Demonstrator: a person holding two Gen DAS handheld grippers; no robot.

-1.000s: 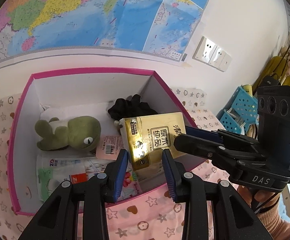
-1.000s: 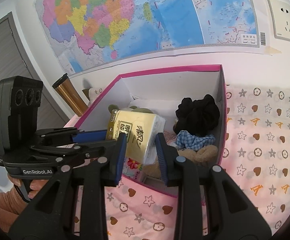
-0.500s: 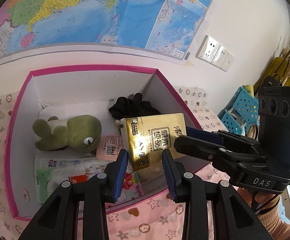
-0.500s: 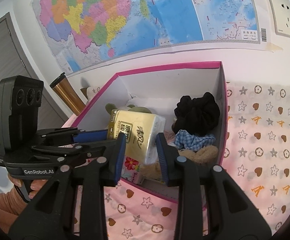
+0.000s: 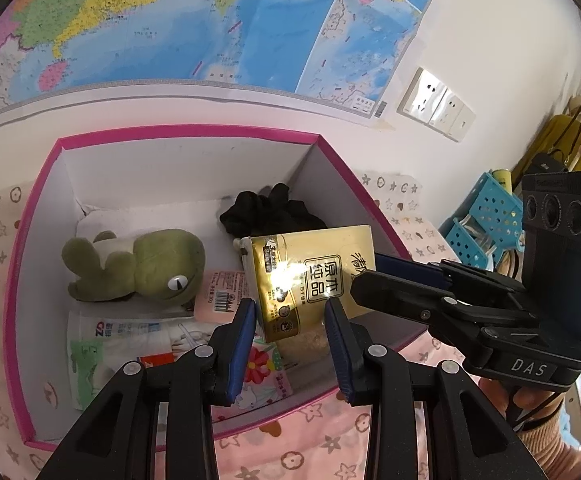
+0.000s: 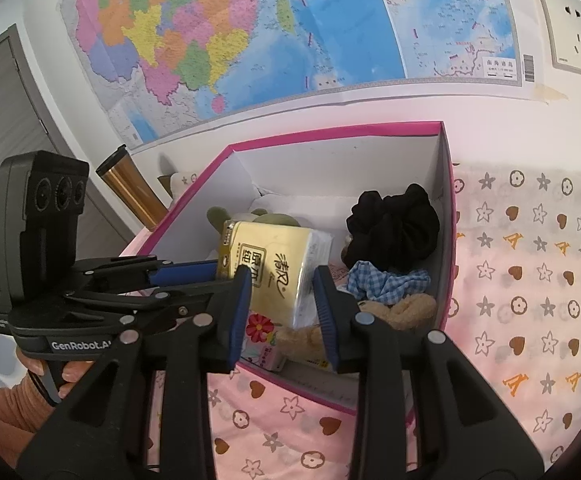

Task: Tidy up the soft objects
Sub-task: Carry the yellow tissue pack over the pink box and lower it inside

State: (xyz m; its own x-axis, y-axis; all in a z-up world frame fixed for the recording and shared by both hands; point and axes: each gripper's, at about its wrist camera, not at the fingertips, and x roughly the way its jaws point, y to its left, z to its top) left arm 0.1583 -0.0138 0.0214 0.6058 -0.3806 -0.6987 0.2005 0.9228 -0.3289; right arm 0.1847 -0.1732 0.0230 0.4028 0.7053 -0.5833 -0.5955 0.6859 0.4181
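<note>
Yellow plastic-wrapped tissue pack (image 6: pixel 274 272) hangs over the pink-rimmed white box (image 5: pixel 194 136), pinched at both ends by my left gripper (image 6: pixel 198 276) and right gripper (image 5: pixel 374 268), jaws narrow. Next, I lower and release beside the green plush frog (image 5: pixel 138 264).

tissue pack (image 6: pixel 278 276) hides most of frog plush (image 6: pixel 218 216).

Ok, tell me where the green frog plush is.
In the left wrist view the green frog plush lies inside the pink box, on its left side, left of the yellow tissue pack.
</note>
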